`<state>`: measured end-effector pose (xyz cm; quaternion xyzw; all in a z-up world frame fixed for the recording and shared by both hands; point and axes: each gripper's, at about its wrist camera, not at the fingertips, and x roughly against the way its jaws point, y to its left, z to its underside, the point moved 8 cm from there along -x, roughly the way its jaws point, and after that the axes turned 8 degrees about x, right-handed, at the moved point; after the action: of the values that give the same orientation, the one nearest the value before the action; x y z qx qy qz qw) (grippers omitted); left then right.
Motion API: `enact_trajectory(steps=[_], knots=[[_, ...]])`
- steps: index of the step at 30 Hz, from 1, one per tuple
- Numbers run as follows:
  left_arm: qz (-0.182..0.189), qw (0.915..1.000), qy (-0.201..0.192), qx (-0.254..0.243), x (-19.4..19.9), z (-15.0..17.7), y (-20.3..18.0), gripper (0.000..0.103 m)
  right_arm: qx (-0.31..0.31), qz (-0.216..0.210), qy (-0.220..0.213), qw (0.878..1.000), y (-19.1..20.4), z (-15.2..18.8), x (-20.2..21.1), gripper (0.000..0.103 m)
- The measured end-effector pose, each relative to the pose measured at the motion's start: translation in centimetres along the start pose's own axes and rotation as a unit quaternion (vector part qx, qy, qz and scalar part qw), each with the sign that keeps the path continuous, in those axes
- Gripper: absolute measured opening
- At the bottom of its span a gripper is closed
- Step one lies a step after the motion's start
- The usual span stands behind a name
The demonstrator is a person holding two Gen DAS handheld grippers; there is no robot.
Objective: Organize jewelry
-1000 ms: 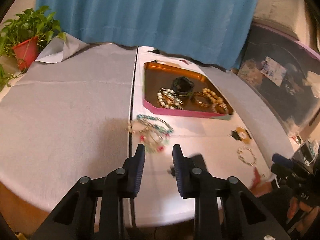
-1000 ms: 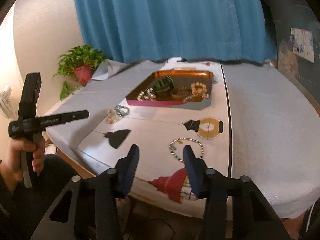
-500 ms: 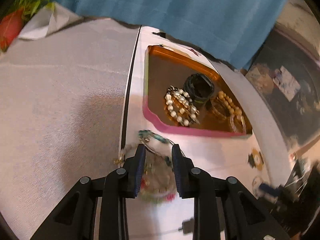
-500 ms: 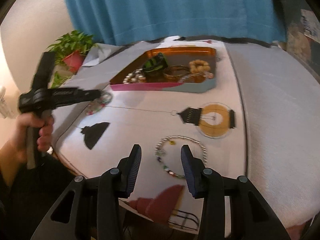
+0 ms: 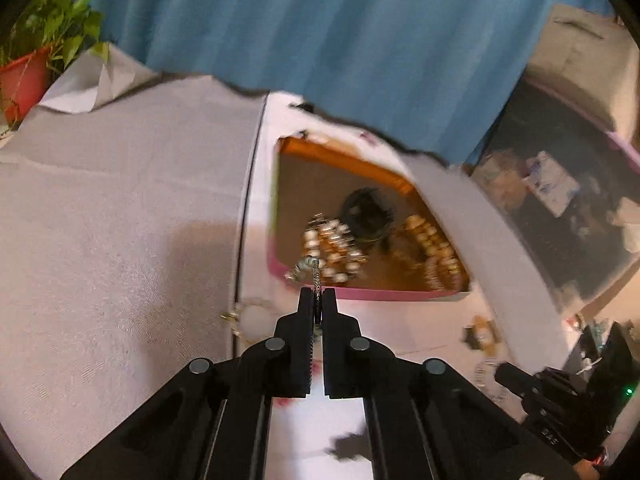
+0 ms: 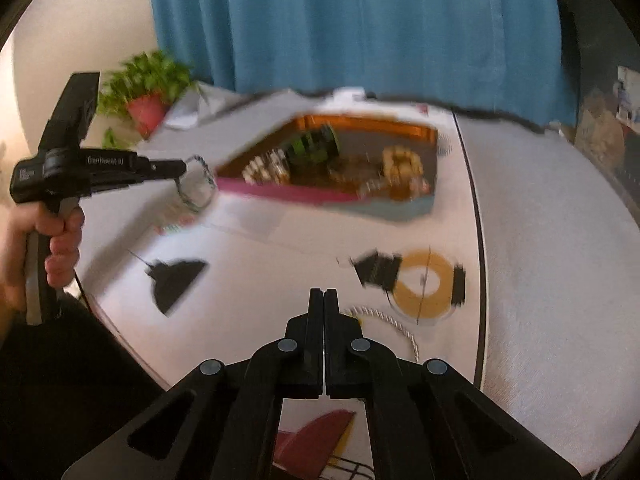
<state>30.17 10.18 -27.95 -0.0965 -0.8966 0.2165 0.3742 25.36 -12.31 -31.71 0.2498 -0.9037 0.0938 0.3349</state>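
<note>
My left gripper [image 5: 317, 295] is shut on a thin beaded bracelet [image 5: 316, 272] and holds it above the table, just short of the orange tray's pink front rim [image 5: 384, 294]. In the right wrist view the bracelet [image 6: 196, 188] hangs as a loop from the left gripper [image 6: 182, 168]. The tray [image 6: 320, 197] holds a pearl bracelet [image 5: 328, 248], a dark green bangle [image 5: 366, 212] and gold bead bracelets [image 5: 432, 248]. My right gripper [image 6: 323, 300] is shut over a silver bead bracelet [image 6: 400, 330] on the table; whether it grips it is hidden.
More loose jewelry [image 5: 256, 312] lies blurred on the white cloth left of my left gripper. A potted plant [image 5: 28, 60] stands at the table's far left. A blue curtain [image 5: 320, 40] hangs behind. The table's front edge is close below both grippers.
Both grippers have closed. The left one has taken a bracelet from the pile and lifted it towards the tray. The right one has come down over the silver bracelet.
</note>
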Motion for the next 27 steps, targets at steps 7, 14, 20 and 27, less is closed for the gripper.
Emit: enact_trajectory(steps=[7,14,20,27], knots=[[0.024,0.9994,0.002,-0.024,2.7,3.4,-3.5,0.001,0.009,0.003,-0.039,0.999,0.8,-1.0,2.6,0.0],[-0.009,0.995,0.078,-0.062,-1.1,10.0,-3.2,0.002,-0.029,0.01,0.024,0.999,-0.5,2.5,1.5,0.009],[-0.022,0.9958,0.059,-0.066,-1.3,9.4,-2.5,0.004,-0.013,0.017,0.038,0.999,-0.5,3.1,0.9,0.037],[-0.013,0.9957,0.047,-0.079,-2.5,8.2,-2.7,0.007,0.028,0.031,0.043,0.998,0.0,2.3,-0.7,0.044]])
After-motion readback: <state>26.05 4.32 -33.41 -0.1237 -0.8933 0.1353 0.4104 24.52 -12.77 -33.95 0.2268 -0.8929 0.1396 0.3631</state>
